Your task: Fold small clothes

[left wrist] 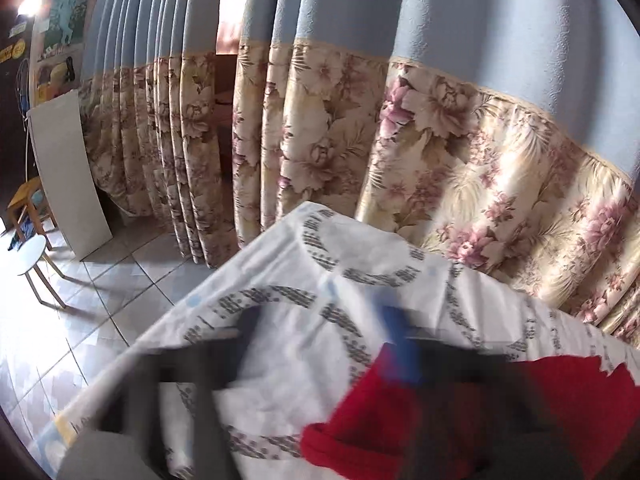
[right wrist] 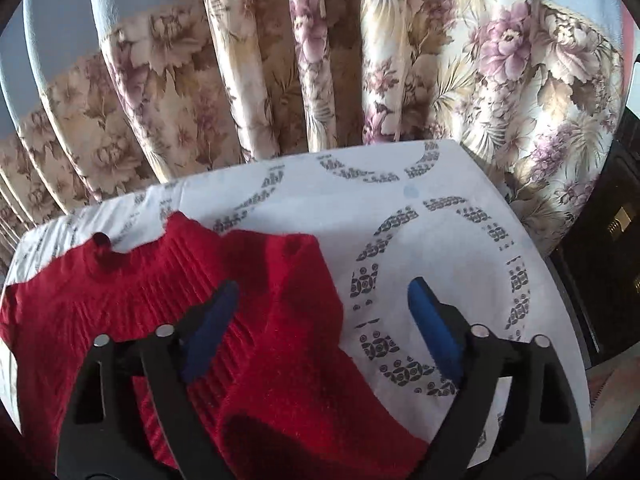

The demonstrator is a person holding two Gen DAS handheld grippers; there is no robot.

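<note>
Red fuzzy knit sweater (right wrist: 168, 304) spread over the left and lower middle of the right wrist view, lying on a table under a white cloth printed with grey rings (right wrist: 420, 220). Ribbed neck toward upper left, a folded sleeve running down to the bottom centre. Right gripper (right wrist: 324, 328) poised above, blue-padded fingers (right wrist: 434, 332) spread wide, pinching nothing; left pad over the knit, right pad over bare cloth, so the sweater's right edge falls between them. In the left wrist view, left gripper (left wrist: 320, 340) badly blurred, fingers apparently spread and empty, the sweater at lower right. Right hand judged nearer for the next grasp. Floral and blue curtain (right wrist: 320, 80) behind; tiled floor (left wrist: 100, 300) at lower left.
</note>
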